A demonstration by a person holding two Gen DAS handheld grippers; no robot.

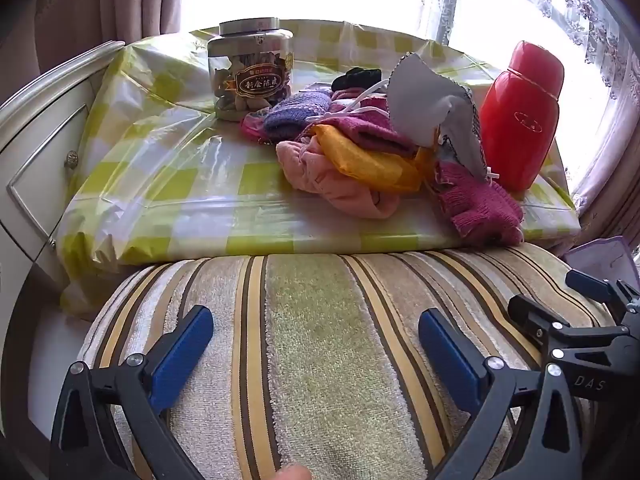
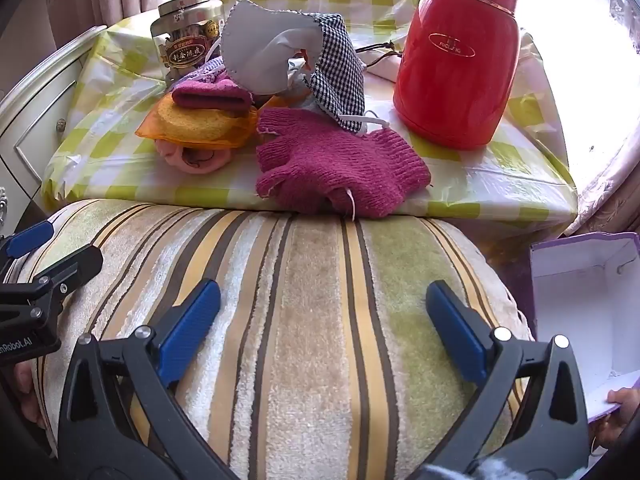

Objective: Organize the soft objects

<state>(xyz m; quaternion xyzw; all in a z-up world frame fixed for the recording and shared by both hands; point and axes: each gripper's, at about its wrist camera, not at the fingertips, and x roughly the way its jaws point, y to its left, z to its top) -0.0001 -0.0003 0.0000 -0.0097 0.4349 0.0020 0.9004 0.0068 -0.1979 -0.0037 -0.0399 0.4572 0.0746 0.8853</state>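
A heap of soft things lies on the green-checked table cover: a magenta knitted glove at the front edge, a checked cloth mask with grey lining, an orange pouch, a pink cloth, a purple knit piece and a folded magenta cloth. My left gripper stands open above a striped towel-covered cushion, short of the heap. My right gripper is open too, over the same cushion, with nothing between the fingers. The right gripper shows beside the left one.
A clear jar with a metal lid stands at the back left of the table. A red flask stands at the right. An open purple box with white inside sits at the right, a hand at its edge. A white cabinet is left.
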